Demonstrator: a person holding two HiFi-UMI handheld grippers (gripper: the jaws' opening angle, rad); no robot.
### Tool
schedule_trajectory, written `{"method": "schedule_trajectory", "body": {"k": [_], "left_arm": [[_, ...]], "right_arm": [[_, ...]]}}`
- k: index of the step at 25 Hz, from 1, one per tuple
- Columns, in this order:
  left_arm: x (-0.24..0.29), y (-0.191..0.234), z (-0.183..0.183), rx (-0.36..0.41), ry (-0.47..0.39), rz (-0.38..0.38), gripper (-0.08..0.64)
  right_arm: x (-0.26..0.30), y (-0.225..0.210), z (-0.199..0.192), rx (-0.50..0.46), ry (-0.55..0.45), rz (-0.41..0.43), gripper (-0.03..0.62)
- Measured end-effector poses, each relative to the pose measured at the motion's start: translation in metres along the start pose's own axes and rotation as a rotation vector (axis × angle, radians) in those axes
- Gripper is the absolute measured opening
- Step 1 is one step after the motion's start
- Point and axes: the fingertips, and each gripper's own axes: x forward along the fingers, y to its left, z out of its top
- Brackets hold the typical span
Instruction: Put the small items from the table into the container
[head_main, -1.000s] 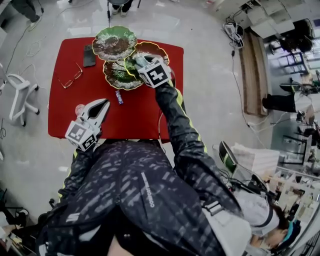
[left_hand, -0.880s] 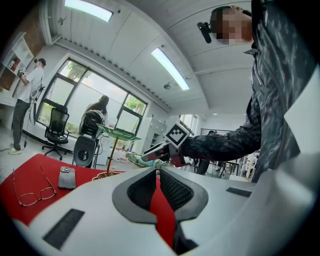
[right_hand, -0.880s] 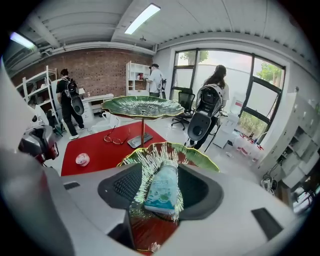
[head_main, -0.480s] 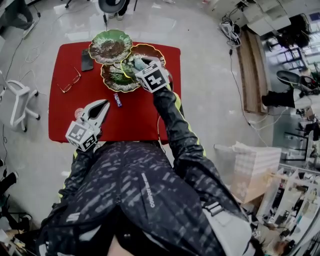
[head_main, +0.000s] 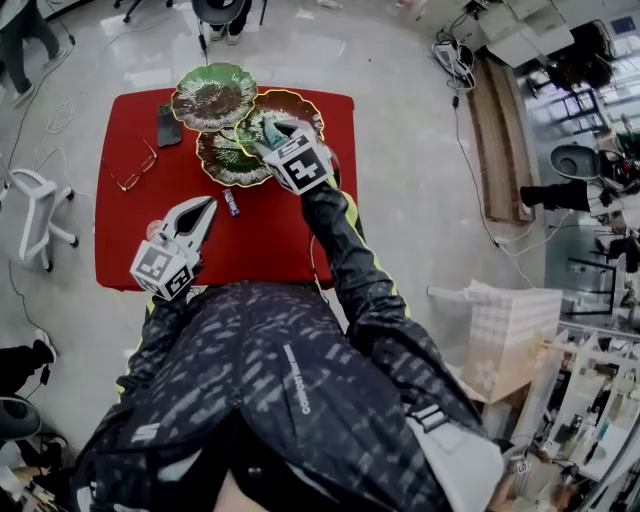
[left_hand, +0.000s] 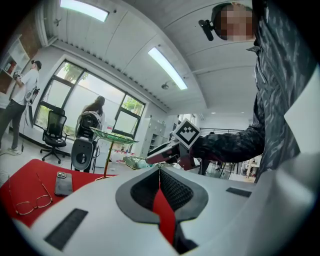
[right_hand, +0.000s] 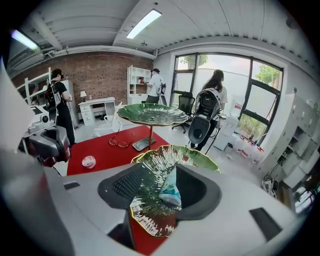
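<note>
Person: a dark patterned jacket (head_main: 290, 400) fills the lower half of the head view, with both arms reaching up the frame.
Table: a red top (head_main: 270, 240) in the upper left of the head view, on a pale glossy floor.
Container: a tiered stand of green leaf-shaped dishes (head_main: 212, 97) at the table's top edge, with one raised dish and two lower ones beside it.
Left gripper (head_main: 205, 208): at the lower left of the table. Its jaws are closed tip to tip with nothing between them, and it points level across the table.
Right gripper (right_hand: 159, 172): tilted down over a lower dish (right_hand: 150, 205). Its jaws stand apart.
Packet (right_hand: 170, 187): small, teal and white, between the right gripper's jaws over that dish. It lies close against the right-hand pad, and the left-hand pad is clear of it.
Glasses (head_main: 135, 170): on the cloth at the table's left, below the phone.
Phone (head_main: 168, 125): dark and flat, just left of the stand.
Wrapped sweet (head_main: 232, 203): on the cloth at table centre, between the two grippers.
Round pink-and-white item (right_hand: 88, 161): on the cloth near the left gripper.
</note>
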Motion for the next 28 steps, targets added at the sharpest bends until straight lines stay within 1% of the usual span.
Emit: {"method": "schedule_trajectory", "body": {"k": [4, 6, 15, 28], "left_arm": [[0.0, 0.002, 0.003, -0.017, -0.008, -0.002, 0.012], [0.0, 0.003, 0.003, -0.018, -0.005, -0.001, 0.012], [-0.005, -0.002, -0.002, -0.034, -0.005, 0.003, 0.012], [-0.018, 0.002, -0.017, -0.045, 0.01, 0.022, 0.013]], "right_arm": [[-0.006, 0.006, 0.008, -0.011, -0.016, 0.001, 0.212], [-0.008, 0.01, 0.009, -0.011, -0.009, 0.005, 0.212], [-0.017, 0.047, 0.007, -0.021, -0.008, 0.076, 0.212], [-0.018, 0.086, -0.009, -0.029, 0.001, 0.135, 0.212]]}}
